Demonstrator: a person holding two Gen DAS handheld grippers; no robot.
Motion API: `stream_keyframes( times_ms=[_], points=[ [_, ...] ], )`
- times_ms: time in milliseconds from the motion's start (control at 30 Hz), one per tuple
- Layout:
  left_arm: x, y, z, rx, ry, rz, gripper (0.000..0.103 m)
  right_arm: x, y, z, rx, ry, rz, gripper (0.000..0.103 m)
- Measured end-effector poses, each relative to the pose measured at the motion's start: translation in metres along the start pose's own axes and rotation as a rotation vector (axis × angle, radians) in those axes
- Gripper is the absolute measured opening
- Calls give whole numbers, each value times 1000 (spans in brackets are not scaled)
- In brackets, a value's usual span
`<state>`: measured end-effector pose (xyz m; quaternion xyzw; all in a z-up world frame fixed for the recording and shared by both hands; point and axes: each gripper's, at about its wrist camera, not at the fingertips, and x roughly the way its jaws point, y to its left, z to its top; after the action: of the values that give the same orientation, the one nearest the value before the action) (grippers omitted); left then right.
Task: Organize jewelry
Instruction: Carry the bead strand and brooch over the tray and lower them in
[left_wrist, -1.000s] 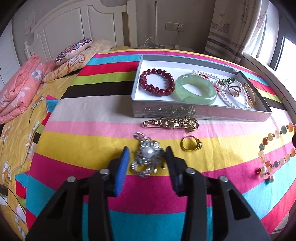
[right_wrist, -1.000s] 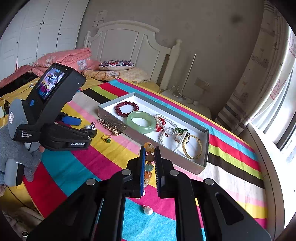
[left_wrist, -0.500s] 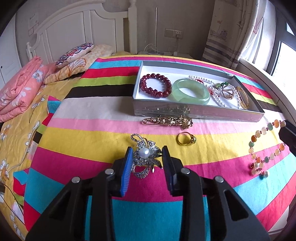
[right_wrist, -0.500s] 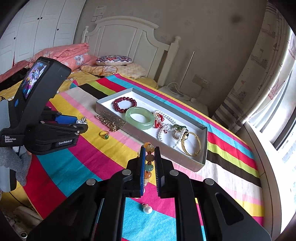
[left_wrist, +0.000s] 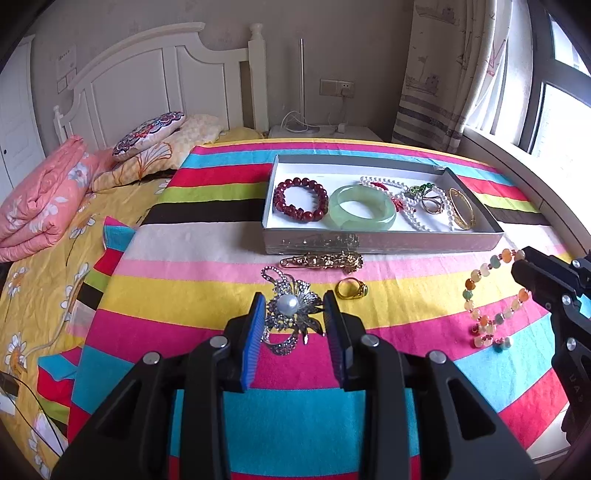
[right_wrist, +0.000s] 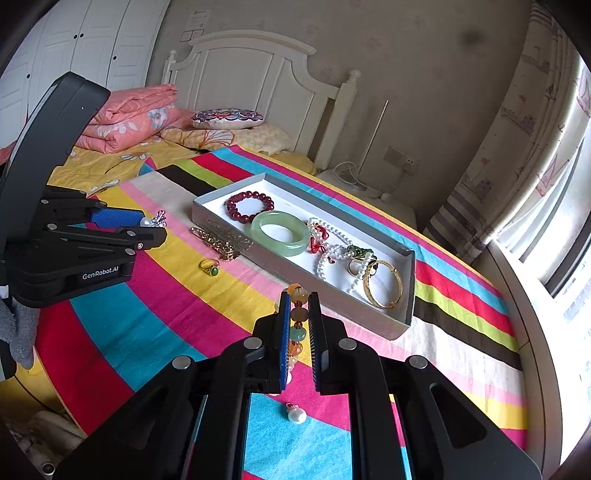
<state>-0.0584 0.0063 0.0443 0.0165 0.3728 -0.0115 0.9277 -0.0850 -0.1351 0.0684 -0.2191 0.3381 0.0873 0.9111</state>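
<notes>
My left gripper (left_wrist: 293, 314) is shut on a silver flower brooch with a pearl centre (left_wrist: 290, 308), held above the striped cloth. My right gripper (right_wrist: 298, 321) is shut on a multicoloured bead necklace (right_wrist: 297, 314); the necklace hangs from it in the left wrist view (left_wrist: 487, 295), its pearl end (right_wrist: 296, 415) on the cloth. A grey tray (left_wrist: 384, 242) holds a red bead bracelet (left_wrist: 301, 203), a green jade bangle (left_wrist: 362, 212), white pearls (left_wrist: 410, 210) and a gold bangle (left_wrist: 461, 208). A gold chain brooch (left_wrist: 321, 260) and a gold ring (left_wrist: 352, 290) lie in front of the tray.
The striped cloth (left_wrist: 207, 236) covers a bed. Folded pink quilt (left_wrist: 40, 199) and pillows (left_wrist: 147, 134) lie at the left. A white headboard (left_wrist: 155, 77) stands behind, a nightstand (left_wrist: 321, 131) and curtain (left_wrist: 439, 74) at the back right.
My left gripper closed its jaws onto the pearl brooch and lifted it slightly. My right gripper stayed shut on the bead necklace and shifted a little.
</notes>
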Motion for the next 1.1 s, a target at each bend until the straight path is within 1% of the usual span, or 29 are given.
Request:
stream_keyframes(
  times_ms=[167, 400, 433, 567, 667, 767, 867, 900, 1100],
  points=[
    [-8, -1, 2, 4, -15, -6, 31, 1, 0, 1, 1, 13, 5, 11],
    [-19, -3, 14, 20, -42, -18, 31, -2, -6, 10, 0, -1, 7, 11],
    [-22, -3, 17, 27, -47, -18, 31, -3, -10, 13, 11, -6, 20, 11],
    [-31, -7, 35, 60, -70, -27, 31, -8, -34, 30, 76, -25, 120, 11],
    [-36, -11, 49, 82, -86, -29, 31, -9, -47, 41, 84, -39, 153, 11],
    [-37, -13, 62, 96, -87, -50, 31, -8, -61, 50, 103, -47, 211, 11],
    [-32, -18, 72, 122, -86, -50, 31, -7, -71, 55, 95, -74, 264, 11],
    [-29, -20, 76, 128, -82, -60, 31, -5, -74, 56, 98, -77, 281, 11],
    [-5, -23, 99, 125, -46, -146, 31, 19, -96, 60, 163, -35, 306, 11]
  ],
)
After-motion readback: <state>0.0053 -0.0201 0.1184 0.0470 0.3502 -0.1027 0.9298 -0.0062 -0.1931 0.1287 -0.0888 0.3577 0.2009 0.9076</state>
